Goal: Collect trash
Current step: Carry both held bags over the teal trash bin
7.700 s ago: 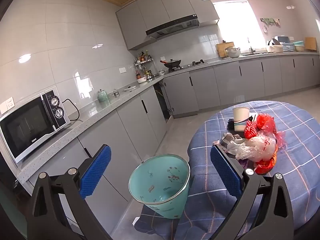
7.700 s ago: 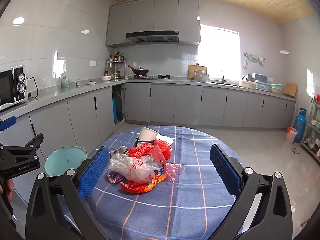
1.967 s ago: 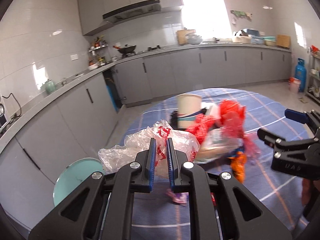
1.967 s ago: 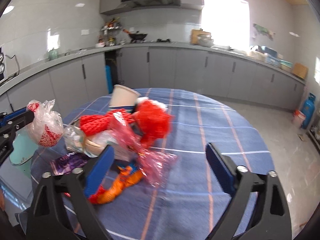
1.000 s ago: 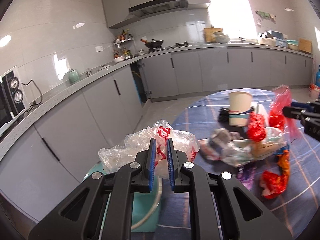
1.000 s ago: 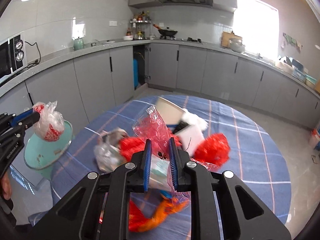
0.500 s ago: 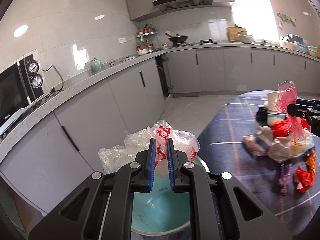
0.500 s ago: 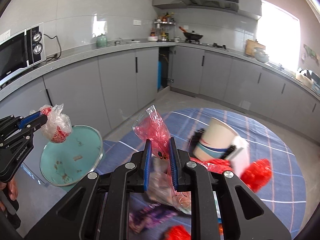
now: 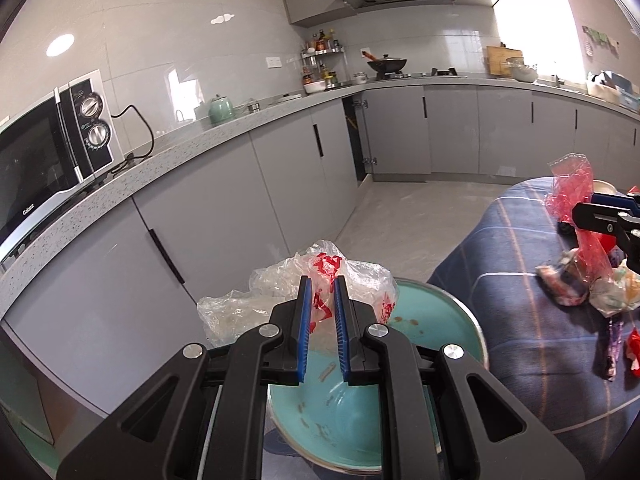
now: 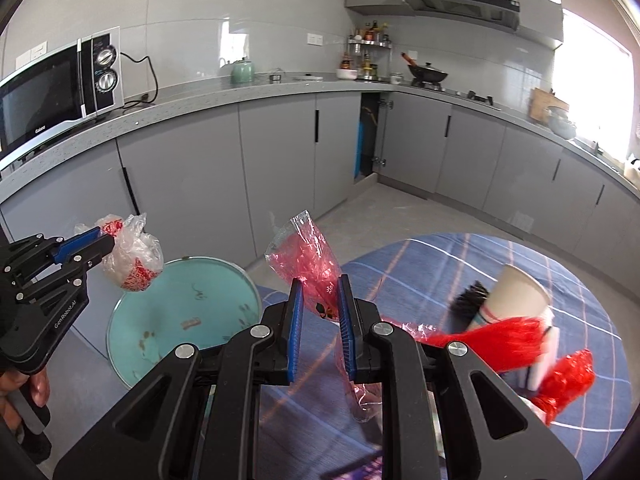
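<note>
Compared with half a second ago, both grippers have swung further over toward the cabinets. The teal bin (image 9: 436, 312) now sits right under the left gripper (image 9: 320, 304), where before it was just peeking out below it. The trash pile (image 9: 600, 292) on the blue checked worktop (image 9: 512, 248) has slid off to the right edge of the left view.

Left jaws are nearly closed, pinching the clear plastic bag with red print (image 9: 360, 276), which hangs over the bin's rim. Right gripper (image 10: 319, 300) is the same deal: jaws almost closed on a red plastic wrapper (image 10: 304, 256) held up above the worktop edge, near the bin.

Bin looks basically empty, just some marks on its inner wall. The paper cup (image 10: 516, 292) is tipped over in the pile; can't tell what's in it.
</note>
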